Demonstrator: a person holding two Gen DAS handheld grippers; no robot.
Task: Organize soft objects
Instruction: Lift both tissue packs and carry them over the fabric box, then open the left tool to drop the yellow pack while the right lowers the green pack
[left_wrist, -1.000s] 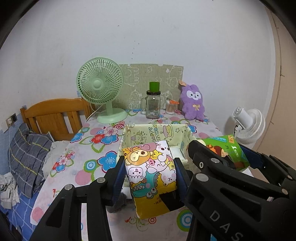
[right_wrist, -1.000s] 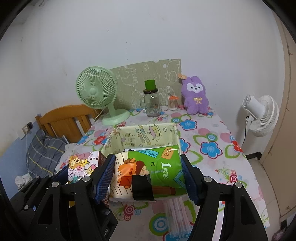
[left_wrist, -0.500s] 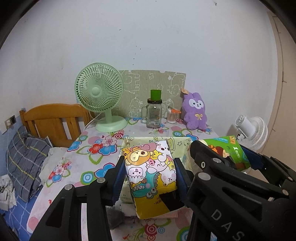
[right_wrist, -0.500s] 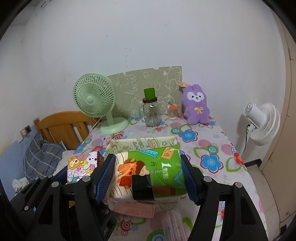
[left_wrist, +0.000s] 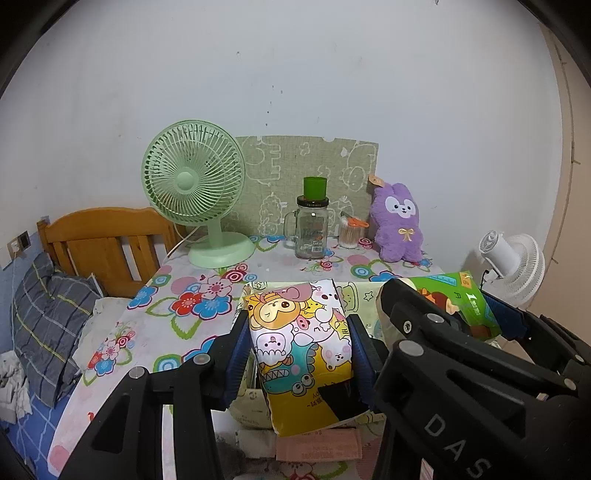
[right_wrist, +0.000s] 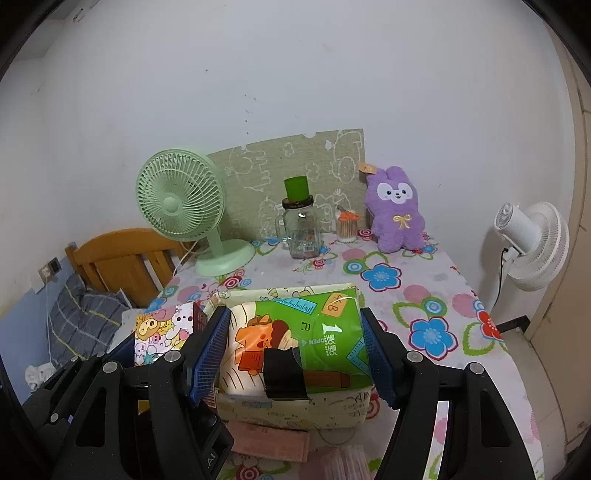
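My left gripper (left_wrist: 298, 320) is shut on a yellow cartoon-print tissue pack (left_wrist: 291, 350), its blue pads pressing both sides. The pack hangs over the near left part of a pale yellow fabric basket (left_wrist: 356, 295). In the right wrist view my right gripper (right_wrist: 294, 312) is shut on a green tissue pack (right_wrist: 317, 332), held lengthwise just above that basket (right_wrist: 295, 406). The two grippers are side by side: the green pack (left_wrist: 458, 299) shows at the right of the left view, the cartoon pack (right_wrist: 162, 328) at the left of the right view.
The flowered tablecloth (right_wrist: 424, 295) carries a green desk fan (left_wrist: 195, 195), a glass jar with a green cup (left_wrist: 312, 229), a swab pot (left_wrist: 349, 234) and a purple plush bunny (left_wrist: 400, 221) at the back. A pink cloth (right_wrist: 269, 441) lies before the basket. A white fan (right_wrist: 532, 243) stands right, a wooden headboard (left_wrist: 103, 243) left.
Both grippers have moved forward over the table with their packs. The basket has slid under them, and the pink cloth has come into view at the front.
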